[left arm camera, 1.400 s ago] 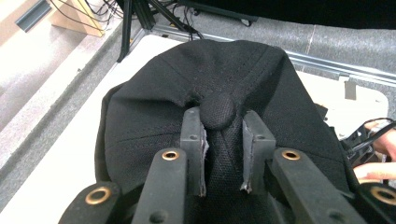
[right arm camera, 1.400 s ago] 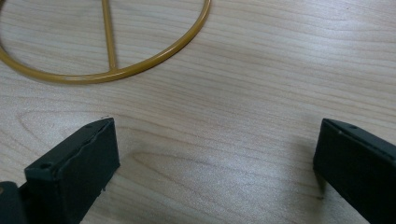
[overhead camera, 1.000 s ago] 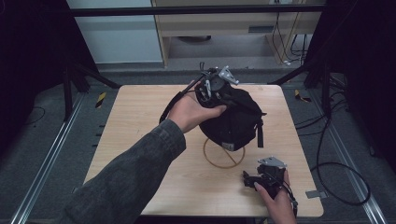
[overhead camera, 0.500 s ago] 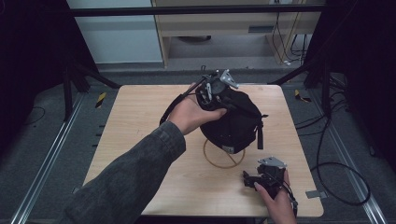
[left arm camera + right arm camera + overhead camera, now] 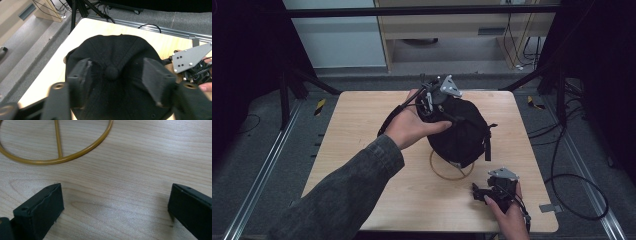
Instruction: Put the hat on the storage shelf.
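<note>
L claw (image 5: 113, 75) sits over the black cap (image 5: 462, 130), jaws spread wide either side of the crown button (image 5: 111, 72), not clenched on it. Cap rests on a gold wire stand (image 5: 451, 170) mid table (image 5: 362, 130). R claw (image 5: 115, 205) low by the table's near right edge, released, jaws wide apart over bare wood, stand ring just ahead.

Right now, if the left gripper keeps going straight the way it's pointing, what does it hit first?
The black cap. The left gripper is open, its jaws either side of the cap's top button, so it would likely press onto the crown; how much gap remains is hard to judge.
</note>
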Available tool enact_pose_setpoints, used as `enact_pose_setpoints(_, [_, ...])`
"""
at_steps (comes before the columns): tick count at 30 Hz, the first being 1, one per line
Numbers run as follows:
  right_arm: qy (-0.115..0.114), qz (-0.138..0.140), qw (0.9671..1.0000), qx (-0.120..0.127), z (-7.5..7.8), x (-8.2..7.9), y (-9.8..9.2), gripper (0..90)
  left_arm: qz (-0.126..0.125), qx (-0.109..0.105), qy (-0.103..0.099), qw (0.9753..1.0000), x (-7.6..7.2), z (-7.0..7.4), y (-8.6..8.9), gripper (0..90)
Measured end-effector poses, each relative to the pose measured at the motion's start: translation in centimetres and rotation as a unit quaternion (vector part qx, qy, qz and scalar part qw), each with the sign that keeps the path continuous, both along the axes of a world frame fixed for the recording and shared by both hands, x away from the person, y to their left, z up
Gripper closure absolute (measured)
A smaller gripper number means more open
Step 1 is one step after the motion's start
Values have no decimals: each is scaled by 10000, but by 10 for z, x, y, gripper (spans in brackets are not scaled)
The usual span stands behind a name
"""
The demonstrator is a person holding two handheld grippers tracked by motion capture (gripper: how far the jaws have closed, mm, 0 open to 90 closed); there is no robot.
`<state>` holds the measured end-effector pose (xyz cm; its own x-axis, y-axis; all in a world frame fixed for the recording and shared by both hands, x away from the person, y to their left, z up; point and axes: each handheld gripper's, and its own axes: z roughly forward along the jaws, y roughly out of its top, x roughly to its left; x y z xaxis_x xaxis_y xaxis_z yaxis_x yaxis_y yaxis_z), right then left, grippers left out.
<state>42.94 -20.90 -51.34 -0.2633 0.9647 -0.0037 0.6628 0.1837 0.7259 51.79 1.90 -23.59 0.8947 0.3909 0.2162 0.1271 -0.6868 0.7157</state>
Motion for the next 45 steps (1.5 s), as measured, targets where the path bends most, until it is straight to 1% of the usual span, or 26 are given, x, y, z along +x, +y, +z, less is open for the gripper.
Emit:
enact_pose_setpoints(1, [0, 2, 10000, 0, 0, 0, 0, 3, -18, -21, -21, 10000, -2, -1, 2, 347])
enact_pose_setpoints(2, [1, 1, 10000, 1, 0, 0, 0, 3, -19, -37, -40, 10000, -4, -3, 3, 304])
enact_pose_setpoints(4, [0, 0, 10000, 1, 0, 0, 0, 3, -24, -107, -5, 9999, -6, -6, 7, 240])
enact_pose_setpoints(5, [2, 1, 10000, 1, 0, 0, 0, 3, -40, -95, 9, 9999, -7, -7, 9, 218])
enact_pose_setpoints(6, [2, -1, 10000, 2, 0, 0, 0, 3, -35, -82, -25, 10000, -8, -9, 11, 201])
enact_pose_setpoints(8, [1, 1, 10000, -1, 0, 0, 0, 3, -33, -126, -5, 9999, -10, -11, 14, 148])
enact_pose_setpoints(9, [1, 1, 10000, -1, 0, 0, 0, 3, -57, -122, 12, 9999, -10, -11, 16, 148])
enact_pose_setpoints(12, [2, 1, 10000, -1, 0, 0, 0, 3, -108, -104, 1, 9999, -13, -13, 20, 108])
enact_pose_setpoints(15, [1, 1, 10000, 0, 0, 0, 0, 3, -143, -223, -11, 9996, -18, -14, 26, 93])
enact_pose_setpoints(17, [2, 0, 10000, 1, 0, 0, 0, 3, -156, -234, -9, 9996, -20, -17, 29, 90])
enact_pose_setpoints(20, [8, 0, 10000, -1, 0, 0, 0, 3, -154, -315, 18, 9994, -24, -19, 32, 84])
enact_pose_setpoints(23, [7, 4, 10000, -6, 0, 0, 0, 3, -204, -301, 31, 9993, -29, -21, 35, 81])
enact_pose_setpoints(26, [7, 3, 10000, -4, 0, 0, 0, 3, -217, -356, 43, 9991, -33, -24, 38, 79])
enact_pose_setpoints(27, [7, 3, 10000, -5, 0, 0, 0, 3, -219, -345, 44, 9992, -34, -24, 39, 75])
enact_pose_setpoints(30, [0, 5, 10000, -11, 0, 0, 0, 4, -195, -365, 56, 9991, -37, -27, 43, 72])
enact_pose_setpoints(33, [-2, 13, 10000, -18, 0, 0, 0, 3, -166, -442, 99, 9988, -41, -31, 48, 67])
enact_pose_setpoints(34, [-2, 13, 10000, -18, 0, 0, 0, 3, -167, -408, 100, 9990, -41, -32, 50, 67])
enact_pose_setpoints(37, [-11, 15, 10000, -27, 0, 0, 0, 3, -112, -418, 133, 9990, -45, -38, 58, 58])
enact_pose_setpoints(40, [2, 5, 10000, -7, 0, 0, 0, 3, -38, -420, 119, 9990, -47, -41, 67, 57])
enact_pose_setpoints(41, [1, 6, 10000, -7, 0, 0, 0, 3, 57, -469, 126, 9988, -48, -44, 74, 57])
enact_pose_setpoints(42, [1, 6, 10000, -7, 0, 0, 0, 3, 57, -469, 126, 9988, -48, -44, 74, 57])
enact_pose_setpoints(43, [1, 6, 10000, -8, 0, 0, 0, 3, 141, -501, 123, 9986, -49, -47, 82, 56])
enact_pose_setpoints(44, [1, 6, 10000, -8, 0, 0, 0, 3, 141, -501, 123, 9986, -49, -47, 82, 54])
enact_pose_setpoints(45, [2, 3, 10000, 0, 0, 0, 0, 4, 199, -517, 116, 9984, -49, -50, 86, 54])
